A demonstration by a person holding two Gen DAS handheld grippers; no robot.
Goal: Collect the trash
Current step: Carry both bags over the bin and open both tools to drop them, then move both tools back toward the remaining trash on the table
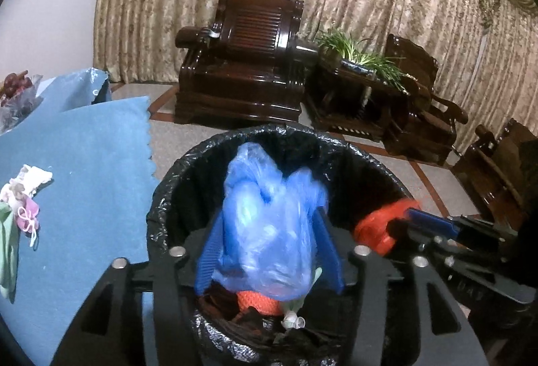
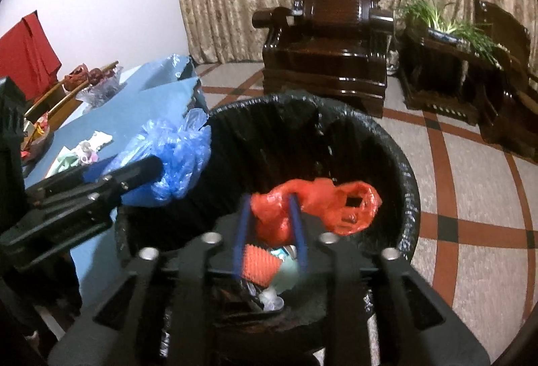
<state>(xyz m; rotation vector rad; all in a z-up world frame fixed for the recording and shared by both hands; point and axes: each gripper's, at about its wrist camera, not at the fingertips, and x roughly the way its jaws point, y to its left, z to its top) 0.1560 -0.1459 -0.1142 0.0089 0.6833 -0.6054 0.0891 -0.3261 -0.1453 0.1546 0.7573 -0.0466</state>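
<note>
A black-lined trash bin (image 1: 161, 198) stands below both grippers. My left gripper (image 1: 274, 214) hangs over its mouth, jaws apart, with a crumpled blue plastic bag (image 1: 269, 231) loose between the blue fingers. In the right wrist view that blue bag (image 2: 178, 147) sits at the left gripper's (image 2: 158, 164) tip by the bin's (image 2: 410, 191) left rim. My right gripper (image 2: 270, 199) is inside the rim, jaws apart, with a red plastic bag (image 2: 336, 201) lying between and beyond its fingers. Orange and pale green scraps (image 2: 262, 265) lie at the bin's bottom.
A table under a blue cloth (image 1: 94, 164) stands left of the bin, with small crumpled scraps (image 1: 23, 198) on it. Dark wooden armchairs (image 1: 242, 63) and a side table with a plant (image 1: 363, 63) line the curtain across the tiled floor.
</note>
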